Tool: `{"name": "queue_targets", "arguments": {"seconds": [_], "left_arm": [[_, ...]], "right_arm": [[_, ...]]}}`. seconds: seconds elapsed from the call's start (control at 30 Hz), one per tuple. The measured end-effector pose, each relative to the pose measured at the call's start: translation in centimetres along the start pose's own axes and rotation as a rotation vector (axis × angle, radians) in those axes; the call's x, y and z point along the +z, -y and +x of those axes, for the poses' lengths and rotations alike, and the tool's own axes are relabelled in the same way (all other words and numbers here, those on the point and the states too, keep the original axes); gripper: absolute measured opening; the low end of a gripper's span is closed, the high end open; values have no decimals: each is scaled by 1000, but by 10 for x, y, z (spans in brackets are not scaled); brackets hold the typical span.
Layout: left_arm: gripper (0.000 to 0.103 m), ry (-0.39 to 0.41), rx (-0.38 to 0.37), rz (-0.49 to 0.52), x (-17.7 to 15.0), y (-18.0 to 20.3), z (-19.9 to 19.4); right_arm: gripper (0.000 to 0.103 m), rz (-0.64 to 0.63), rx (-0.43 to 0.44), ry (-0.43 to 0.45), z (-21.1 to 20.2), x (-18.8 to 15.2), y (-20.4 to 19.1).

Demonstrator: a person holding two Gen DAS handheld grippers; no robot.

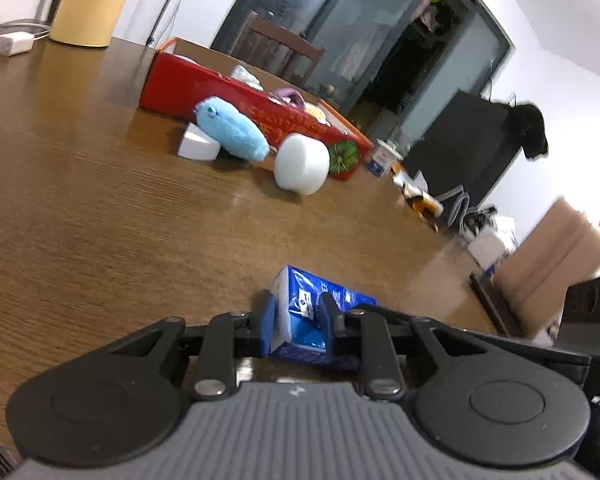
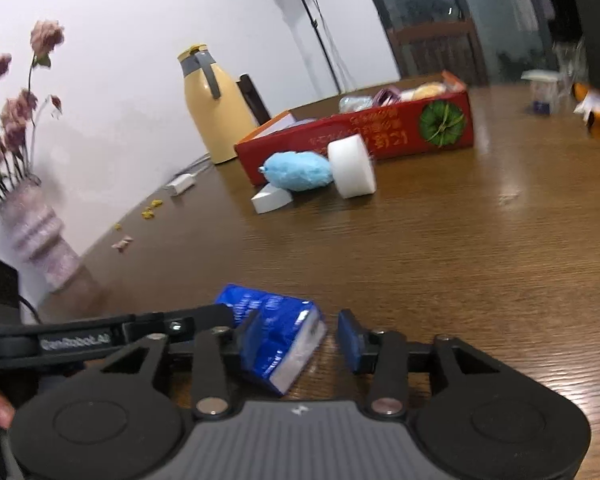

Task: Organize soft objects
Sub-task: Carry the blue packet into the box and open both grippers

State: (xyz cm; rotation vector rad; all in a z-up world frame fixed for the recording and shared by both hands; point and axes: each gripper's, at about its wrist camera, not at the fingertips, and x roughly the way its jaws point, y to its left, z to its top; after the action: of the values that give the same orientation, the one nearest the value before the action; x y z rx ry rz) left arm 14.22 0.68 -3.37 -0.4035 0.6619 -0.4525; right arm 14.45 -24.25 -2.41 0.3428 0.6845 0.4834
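The blue tissue pack [image 1: 306, 312], glossy and crumpled with a white end, lies on the bench [image 1: 100, 208] near its close edge. The left gripper [image 1: 296, 320] has its jaws clenched on it; the right gripper [image 2: 300, 338] straddles it, its right pad apart. The pack's underside is hidden.

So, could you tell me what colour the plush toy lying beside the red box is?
The plush toy is light blue, seen most clearly in the left wrist view.
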Motion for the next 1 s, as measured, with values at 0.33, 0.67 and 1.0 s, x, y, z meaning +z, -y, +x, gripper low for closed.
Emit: {"name": "queue_targets", "arguments": {"seconds": [0.33, 0.67, 1.0], "left_arm": [[23, 208, -78, 102, 139, 10, 40], [23, 35, 79, 46, 239, -27, 176], [42, 25, 120, 191, 226, -21, 166]], "right_arm": [[25, -199, -5, 277, 29, 139, -10], [25, -156, -76, 82, 172, 257, 48], [40, -183, -134, 51, 183, 245, 53]]}}
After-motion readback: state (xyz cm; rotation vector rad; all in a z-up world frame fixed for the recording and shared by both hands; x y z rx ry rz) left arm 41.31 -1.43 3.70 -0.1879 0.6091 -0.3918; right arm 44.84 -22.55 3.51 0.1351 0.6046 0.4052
